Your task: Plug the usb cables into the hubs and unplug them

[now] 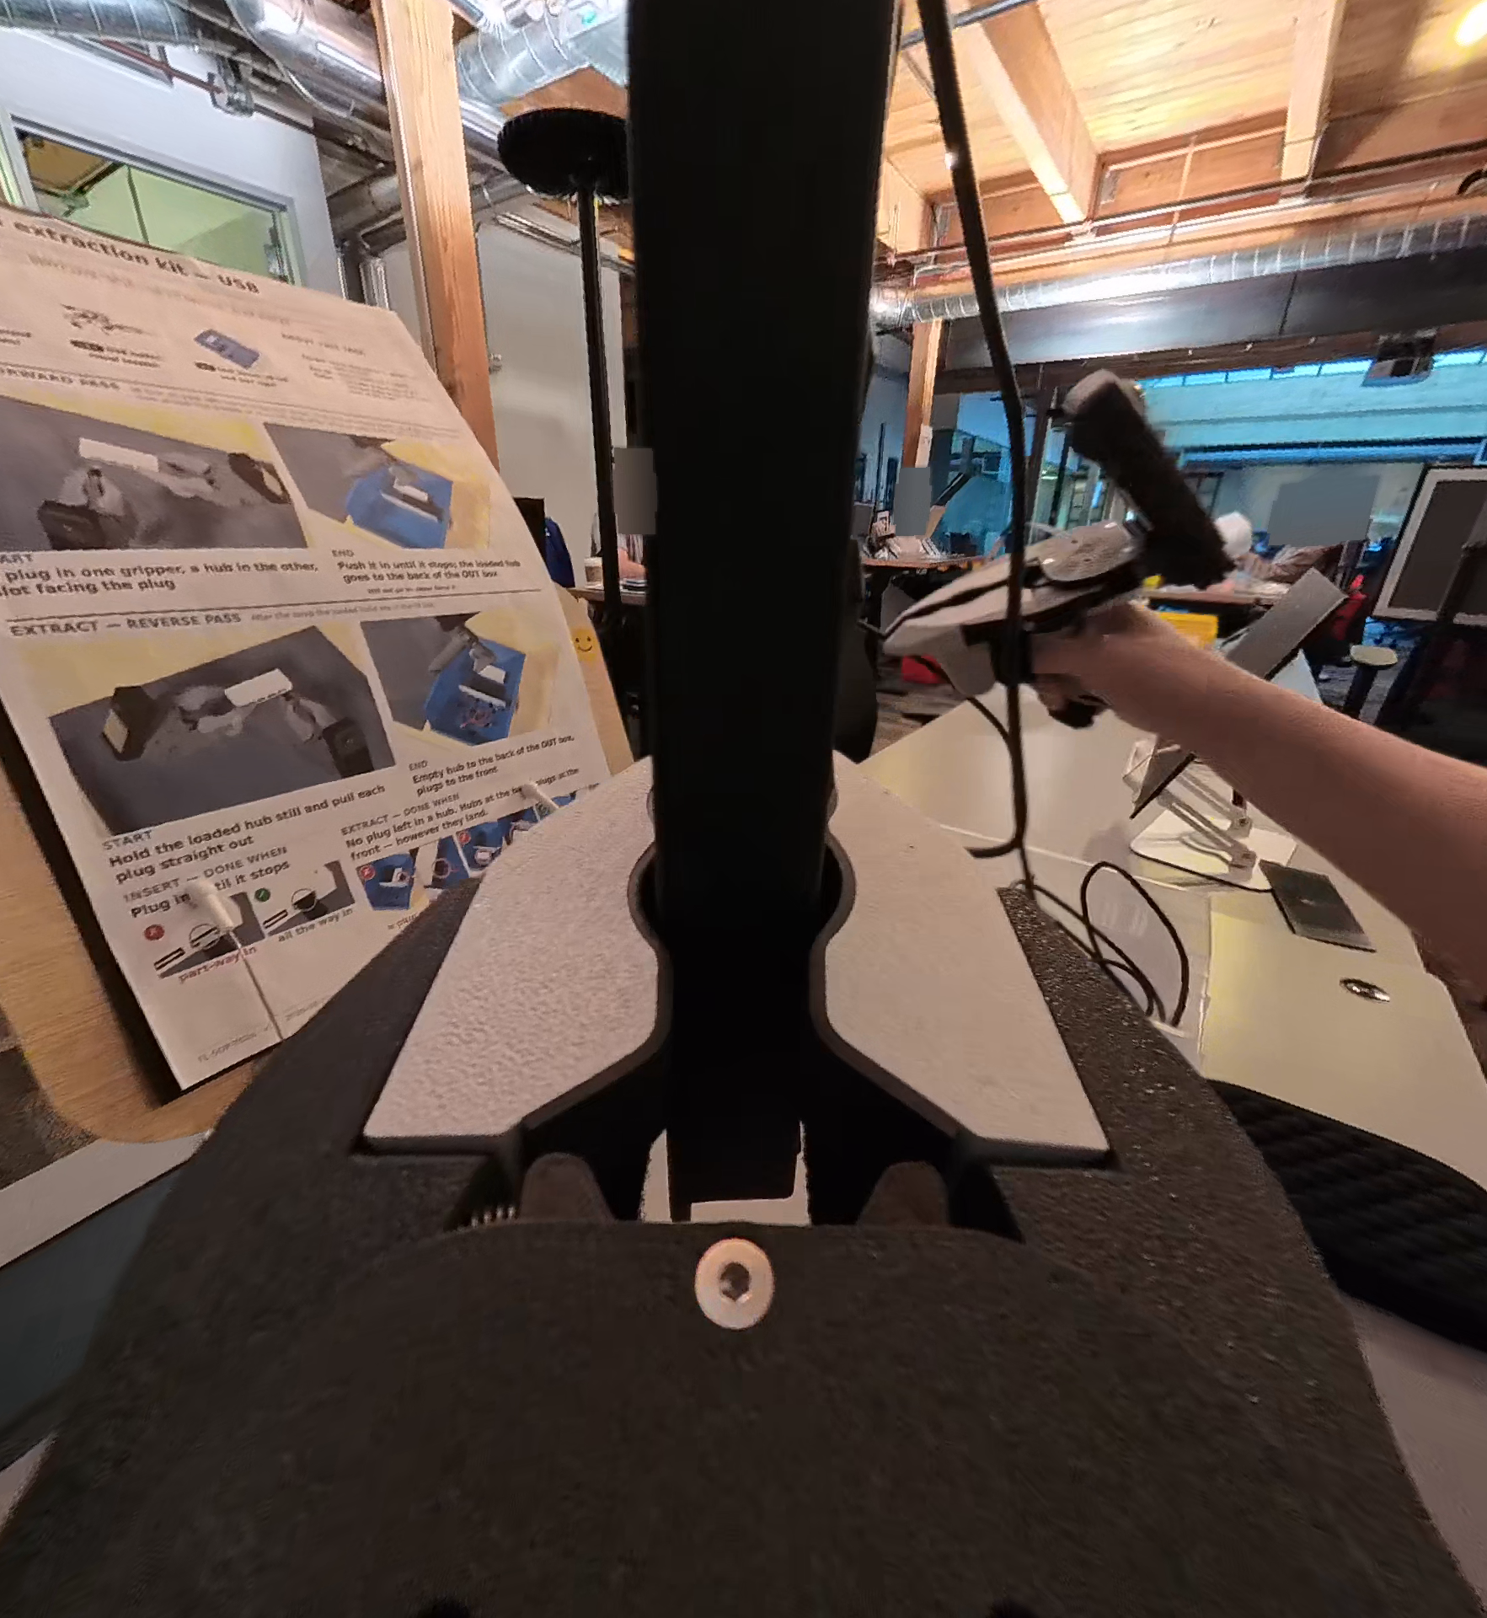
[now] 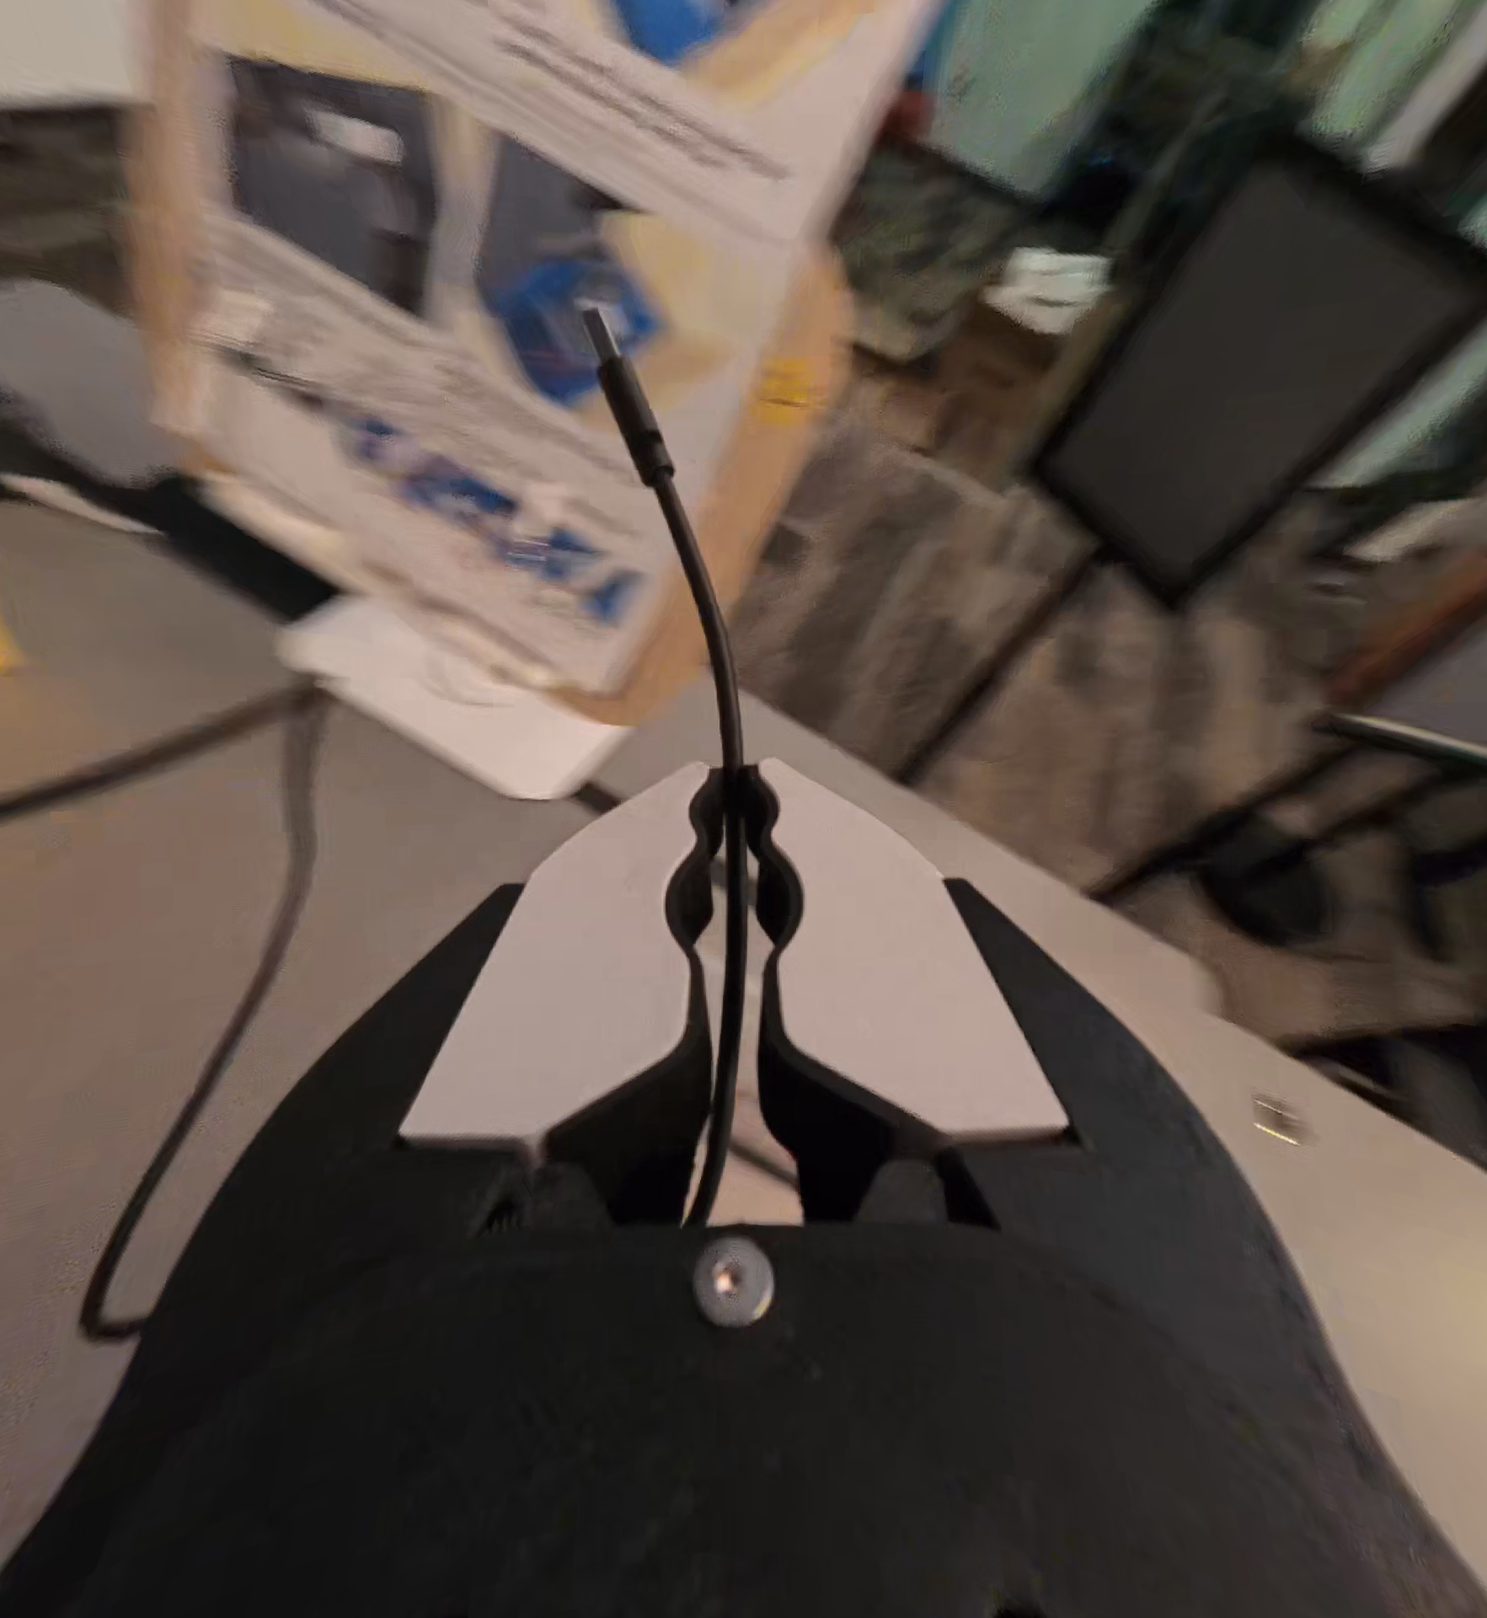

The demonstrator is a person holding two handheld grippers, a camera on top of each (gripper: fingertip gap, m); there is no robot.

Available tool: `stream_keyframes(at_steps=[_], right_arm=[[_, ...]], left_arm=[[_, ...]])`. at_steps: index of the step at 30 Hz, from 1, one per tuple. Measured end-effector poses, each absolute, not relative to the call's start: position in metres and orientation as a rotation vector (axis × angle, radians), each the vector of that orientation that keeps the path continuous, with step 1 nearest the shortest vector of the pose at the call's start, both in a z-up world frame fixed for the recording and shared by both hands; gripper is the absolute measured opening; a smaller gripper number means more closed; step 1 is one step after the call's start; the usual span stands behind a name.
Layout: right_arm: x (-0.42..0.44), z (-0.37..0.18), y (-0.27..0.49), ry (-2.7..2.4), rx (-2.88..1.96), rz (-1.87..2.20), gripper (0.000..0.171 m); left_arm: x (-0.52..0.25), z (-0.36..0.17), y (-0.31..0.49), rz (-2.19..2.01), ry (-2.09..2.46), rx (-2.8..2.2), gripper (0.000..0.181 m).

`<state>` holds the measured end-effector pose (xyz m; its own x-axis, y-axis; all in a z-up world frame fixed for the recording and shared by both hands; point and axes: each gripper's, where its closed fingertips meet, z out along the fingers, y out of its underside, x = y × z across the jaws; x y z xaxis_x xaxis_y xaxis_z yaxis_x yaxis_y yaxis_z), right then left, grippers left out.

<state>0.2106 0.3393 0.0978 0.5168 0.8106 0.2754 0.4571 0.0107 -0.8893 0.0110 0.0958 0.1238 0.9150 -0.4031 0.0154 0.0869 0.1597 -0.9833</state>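
L gripper [image 1: 741, 867]: jaws closed on a long black hub [image 1: 748, 438], held near its lower end; rest sticks up, well past the tips.
R gripper [image 2: 733, 770]: jaws pinched tight on thin black usb cable [image 2: 726, 919], grip on the cord, not the plug.
Plug [image 2: 626, 394]: free, well ahead of tips, leaning left; the cord between bends.
Handling: cable light + floppy, so plug will likely wander when pushed; better regrip at the plug body. Hub rigid, smooth, may pivot in grip.
Behind: instruction sheet [image 1: 223, 613] on board; grey table [image 1: 1300, 1033].
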Motion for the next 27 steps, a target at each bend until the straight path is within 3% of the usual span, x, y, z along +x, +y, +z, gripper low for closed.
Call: stream_keyframes(at_steps=[7,13,20,24,27], right_arm=[[0.290,0.105,0.427,-1.009,-1.496,0.101,0.006],[0.320,0.003,0.445,-1.125,-1.708,0.065,0.005],[0.316,-0.119,0.394,-1.511,-2.050,0.363,0.007],[0.320,-0.142,0.389,-1.588,-2.124,0.298,0.015],[0.309,-0.117,0.391,-1.512,-2.030,0.361,0.027]], left_arm=[[0.030,0.124,0.102,-0.380,0.295,-1.367,0.026],[0.064,0.114,0.113,-0.557,0.345,-1.388,0.026],[0.088,0.105,0.120,-0.606,0.388,-1.422,0.026],[0.095,0.097,0.126,-0.611,0.395,-1.460,0.026],[0.097,0.085,0.135,-0.568,0.402,-1.515,0.026]])
